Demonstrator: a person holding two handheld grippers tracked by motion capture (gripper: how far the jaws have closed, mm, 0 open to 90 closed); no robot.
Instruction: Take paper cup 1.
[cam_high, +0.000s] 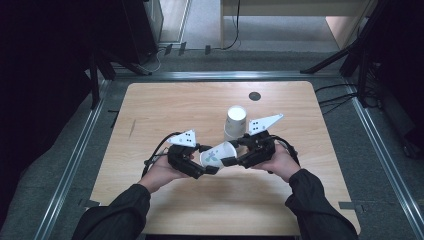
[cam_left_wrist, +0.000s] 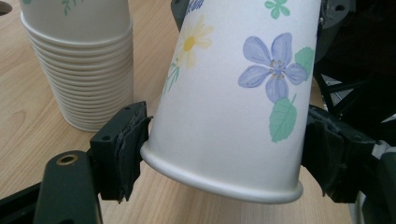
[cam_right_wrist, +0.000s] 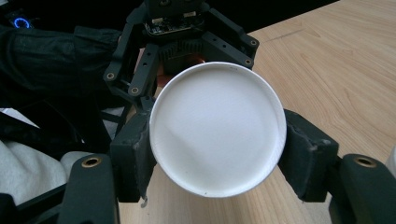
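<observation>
A white paper cup (cam_high: 220, 152) printed with flowers lies tilted between my two grippers, above the table's near middle. My left gripper (cam_high: 207, 162) grips its wide rim end: in the left gripper view both pads touch the cup (cam_left_wrist: 233, 93) wall just behind the rim, with the left gripper (cam_left_wrist: 226, 144) closed around it. My right gripper (cam_high: 235, 152) holds the narrow base end. In the right gripper view the cup's white round base (cam_right_wrist: 217, 128) faces the camera, with the right gripper (cam_right_wrist: 219, 154) pressing on both sides.
An upside-down stack of paper cups (cam_high: 235, 122) stands just behind the grippers, close at the upper left in the left gripper view (cam_left_wrist: 79, 60). The wooden table (cam_high: 165, 105) has a dark round hole (cam_high: 254, 96) near its far edge. Stands and cables surround the table.
</observation>
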